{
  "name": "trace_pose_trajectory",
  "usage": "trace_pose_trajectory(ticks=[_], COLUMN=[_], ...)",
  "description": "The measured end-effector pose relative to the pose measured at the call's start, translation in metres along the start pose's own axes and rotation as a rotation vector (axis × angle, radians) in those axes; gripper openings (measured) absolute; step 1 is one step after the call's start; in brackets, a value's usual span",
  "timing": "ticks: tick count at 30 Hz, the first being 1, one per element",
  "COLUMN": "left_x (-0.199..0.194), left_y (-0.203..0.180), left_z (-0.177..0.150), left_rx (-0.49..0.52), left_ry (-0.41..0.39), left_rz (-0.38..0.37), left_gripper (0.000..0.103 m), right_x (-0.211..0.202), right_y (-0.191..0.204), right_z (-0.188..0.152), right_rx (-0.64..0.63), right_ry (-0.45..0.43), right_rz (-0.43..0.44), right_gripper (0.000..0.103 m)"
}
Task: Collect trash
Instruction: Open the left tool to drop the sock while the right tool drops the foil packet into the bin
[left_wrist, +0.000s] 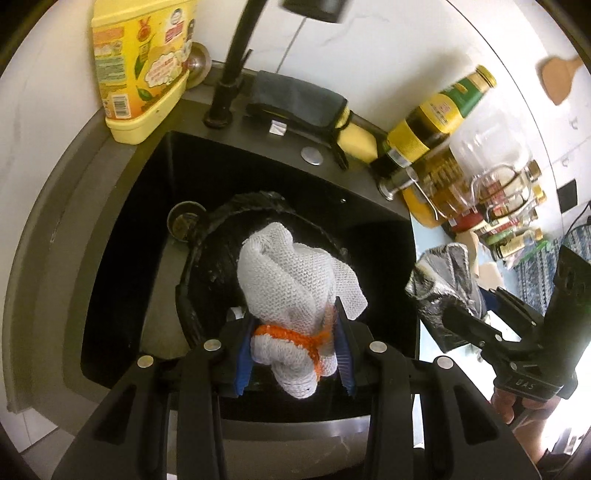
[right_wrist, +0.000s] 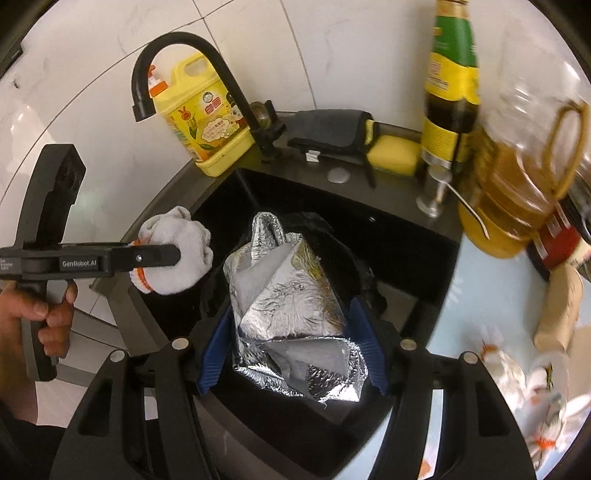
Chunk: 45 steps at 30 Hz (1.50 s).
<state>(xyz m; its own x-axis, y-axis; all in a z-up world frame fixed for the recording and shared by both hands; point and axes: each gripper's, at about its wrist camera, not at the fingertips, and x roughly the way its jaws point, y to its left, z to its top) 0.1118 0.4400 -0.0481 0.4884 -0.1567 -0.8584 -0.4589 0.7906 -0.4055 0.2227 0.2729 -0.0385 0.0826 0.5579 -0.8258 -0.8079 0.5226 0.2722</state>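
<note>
Glove (left_wrist: 299, 291) and foil (right_wrist: 291, 299) between jaws

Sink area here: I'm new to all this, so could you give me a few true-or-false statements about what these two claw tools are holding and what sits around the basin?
1. The left gripper is clamped on a white knitted glove with an orange cuff. True.
2. The right gripper is empty. False: it is shut on a crumpled silver foil bag.
3. A black-lined bin sits in the sink below the glove. True.
4. The faucet is shiny chrome. False: it is black.
5. A yellow detergent jug stands behind the sink, by the faucet. True.
6. The yellow sponge lies inside the basin. False: it rests on the ledge behind it.
</note>
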Motion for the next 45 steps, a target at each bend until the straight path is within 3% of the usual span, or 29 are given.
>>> trace_pose_trajectory(ticks=[8, 15, 19, 20, 32, 45], left_x=[0.029, 0.037, 0.039, 0.039, 0.042, 0.03], left_y=[0.028, 0.04, 0.04, 0.041, 0.041, 0.029], left_z=[0.001, 0.012, 0.016, 0.015, 0.015, 0.002], left_rx=[-0.055, -0.085, -0.111, -0.119, -0.128, -0.083], left_ry=[0.07, 0.084, 0.085, 0.087, 0.104, 0.097], left_rz=[-0.007, 0.003, -0.005, -0.007, -0.009, -0.032], left_gripper=[0.036, 0.037, 0.066, 0.068, 0.068, 0.068], right_x=[0.044, 0.057, 0.061, 0.061, 0.054, 0.019], right_y=[0.007, 0.008, 0.007, 0.005, -0.014, -0.017], right_z=[0.026, 0.046, 0.052, 0.052, 0.038, 0.005], right_rx=[-0.026, -0.024, -0.019, -0.01, 0.064, 0.108], right_ry=[0.069, 0.081, 0.088, 0.086, 0.081, 0.034], right_rz=[0.006, 0.032, 0.019, 0.017, 0.009, -0.036], right_gripper=[0.063, 0.065, 0.076, 0.077, 0.077, 0.077])
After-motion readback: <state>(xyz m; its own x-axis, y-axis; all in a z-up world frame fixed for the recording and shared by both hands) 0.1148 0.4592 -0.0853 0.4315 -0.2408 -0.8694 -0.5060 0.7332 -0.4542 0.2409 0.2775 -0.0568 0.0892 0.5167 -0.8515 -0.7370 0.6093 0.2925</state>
